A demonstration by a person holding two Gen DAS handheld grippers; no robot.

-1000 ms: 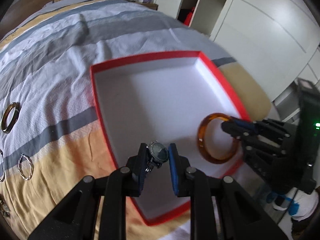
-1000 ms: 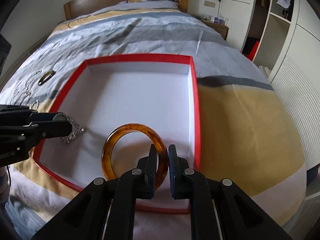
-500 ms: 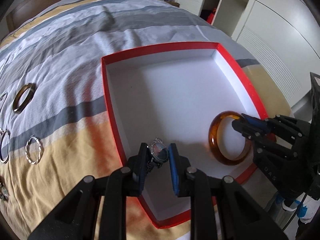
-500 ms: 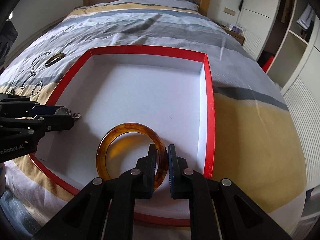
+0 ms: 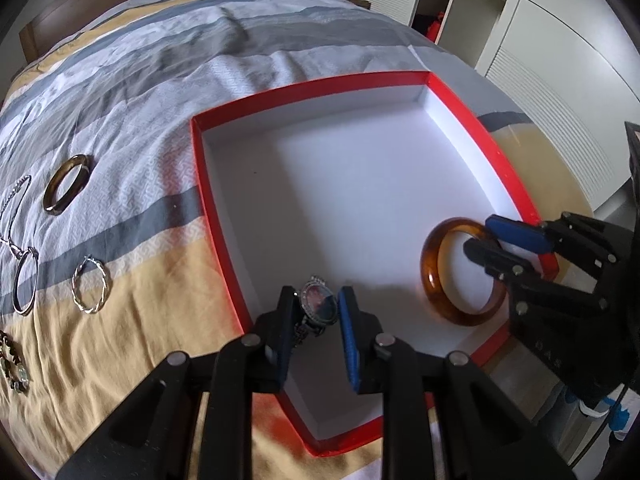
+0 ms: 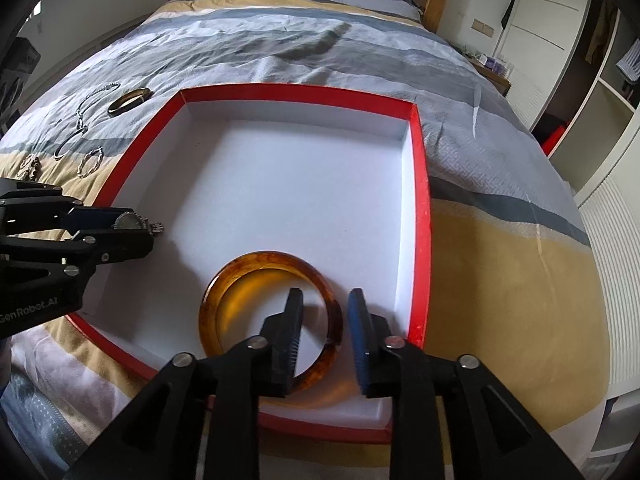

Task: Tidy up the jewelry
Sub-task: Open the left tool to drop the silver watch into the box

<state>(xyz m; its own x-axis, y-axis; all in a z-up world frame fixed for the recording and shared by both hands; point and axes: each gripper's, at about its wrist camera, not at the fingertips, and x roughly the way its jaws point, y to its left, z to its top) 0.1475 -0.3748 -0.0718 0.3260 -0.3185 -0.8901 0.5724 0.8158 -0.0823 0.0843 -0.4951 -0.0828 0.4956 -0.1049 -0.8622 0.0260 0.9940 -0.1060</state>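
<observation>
A red-rimmed white box (image 5: 212, 220) (image 6: 420, 184) lies on the bed. My left gripper (image 5: 316, 312) is open around a silver watch (image 5: 318, 306), which lies on the box floor near the left wall; the watch also shows in the right wrist view (image 6: 132, 222). My right gripper (image 6: 326, 320) is open, its fingers straddling the near rim of an amber bangle (image 6: 256, 272) lying flat in the box. The bangle (image 5: 434, 280) and right gripper (image 5: 490, 240) also show in the left wrist view.
Left of the box on the striped bedspread lie a brown bangle (image 5: 66, 190), a twisted silver hoop (image 5: 90, 284), a plain silver hoop (image 5: 26, 280), a chain (image 5: 10, 208) and a beaded piece (image 5: 12, 364). White wardrobes (image 5: 560, 40) stand to the right.
Both grippers have opened. The watch and the amber bangle were let go and now rest on the box floor.
</observation>
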